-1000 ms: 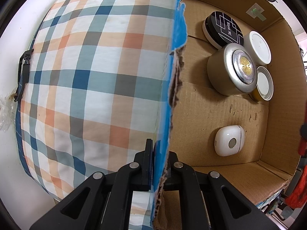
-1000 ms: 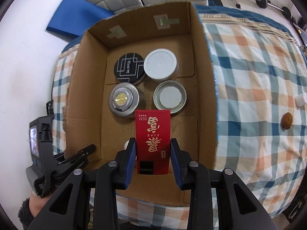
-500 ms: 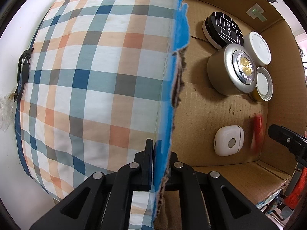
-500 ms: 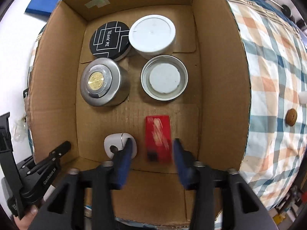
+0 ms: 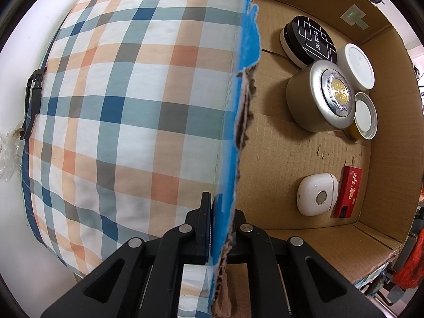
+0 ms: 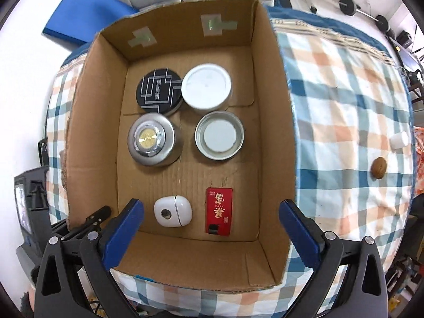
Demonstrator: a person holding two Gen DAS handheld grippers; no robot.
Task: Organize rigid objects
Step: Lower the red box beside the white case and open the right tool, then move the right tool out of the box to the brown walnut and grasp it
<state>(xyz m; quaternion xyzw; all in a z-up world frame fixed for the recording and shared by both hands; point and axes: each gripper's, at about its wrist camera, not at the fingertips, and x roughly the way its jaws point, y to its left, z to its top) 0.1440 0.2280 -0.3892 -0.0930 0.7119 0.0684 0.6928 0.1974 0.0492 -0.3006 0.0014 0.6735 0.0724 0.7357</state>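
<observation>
Fingers of the right gripper (image 6: 211, 221) stand spread above the red box (image 6: 219, 211), while the left gripper (image 5: 221, 228) pinches the carton wall (image 5: 239, 132) to steady it.

**Box access: top open, left wall pinched**

Right gripper (image 6: 209, 228) hangs above the cardboard box (image 6: 273, 122), jaws spread wide, nothing between them. Directly ahead and below: white case (image 6: 172, 211) and red pack (image 6: 219, 211), just apart, near the close wall. Bare floor strip beyond them, then four round tins (image 6: 151, 139) packed in a block at the far end. Bare lane along the right wall. Left gripper (image 5: 221, 220) is clamped on the left wall's rim, blocking that edge.
</observation>
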